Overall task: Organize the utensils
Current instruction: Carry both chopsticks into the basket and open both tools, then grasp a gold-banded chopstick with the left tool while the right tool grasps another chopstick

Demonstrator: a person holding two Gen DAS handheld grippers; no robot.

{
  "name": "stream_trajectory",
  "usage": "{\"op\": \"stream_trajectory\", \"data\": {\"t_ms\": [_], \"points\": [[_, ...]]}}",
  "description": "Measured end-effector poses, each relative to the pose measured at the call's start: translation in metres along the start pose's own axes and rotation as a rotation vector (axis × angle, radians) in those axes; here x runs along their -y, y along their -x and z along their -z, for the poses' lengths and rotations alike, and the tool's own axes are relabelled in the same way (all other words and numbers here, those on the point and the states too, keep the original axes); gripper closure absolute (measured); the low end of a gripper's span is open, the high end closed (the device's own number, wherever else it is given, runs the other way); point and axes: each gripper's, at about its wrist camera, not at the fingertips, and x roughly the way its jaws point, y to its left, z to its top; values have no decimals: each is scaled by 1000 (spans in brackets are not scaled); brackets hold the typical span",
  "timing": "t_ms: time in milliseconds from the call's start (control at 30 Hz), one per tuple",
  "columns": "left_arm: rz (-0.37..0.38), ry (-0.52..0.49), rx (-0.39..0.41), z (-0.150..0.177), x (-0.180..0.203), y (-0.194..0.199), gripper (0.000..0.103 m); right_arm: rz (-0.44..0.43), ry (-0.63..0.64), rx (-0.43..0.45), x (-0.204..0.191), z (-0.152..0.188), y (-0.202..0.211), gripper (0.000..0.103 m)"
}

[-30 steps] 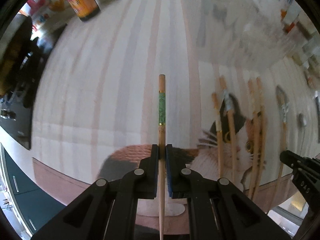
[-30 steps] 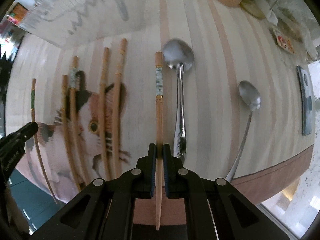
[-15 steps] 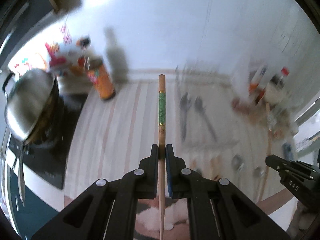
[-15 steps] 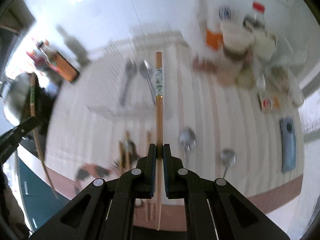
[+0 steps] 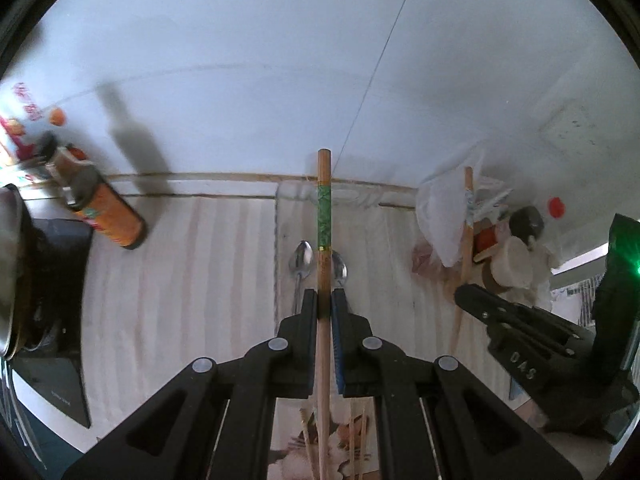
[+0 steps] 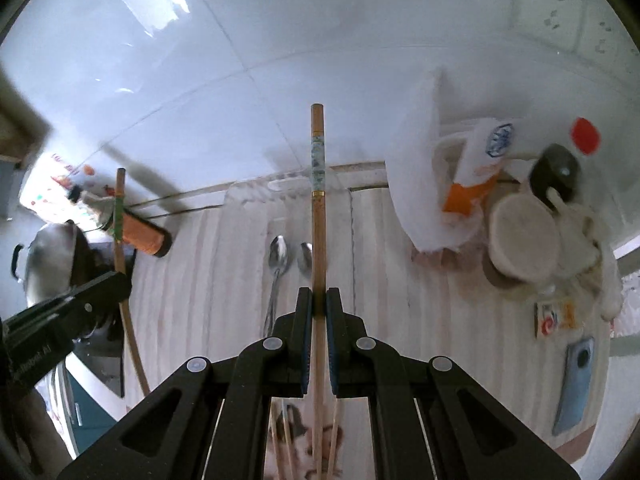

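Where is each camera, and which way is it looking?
Left wrist view: on the left gripper, facing down at the striped counter and wall; shows its black fingers clamping a green-banded chopstick, plus the right gripper.
Right wrist view: on the right gripper, facing likewise; its fingers clamp a pale-banded chopstick, left gripper alongside.
Both show two spoons and an orange bottle.
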Motion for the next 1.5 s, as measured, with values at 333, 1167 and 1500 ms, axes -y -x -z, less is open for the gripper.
{"op": "stream_trajectory", "data": {"t_ms": [333, 1167, 1500], "points": [[-21, 24, -174, -31, 1, -79, 97, 52, -5, -178, 1, -27, -90, 93], [-341, -6, 160, 105, -35, -11, 0, 96, -100, 69, 52, 98, 2, 24], [-182, 18, -208, 206, -26, -108, 40, 71, -171, -84, 78, 176, -35, 76]]}}
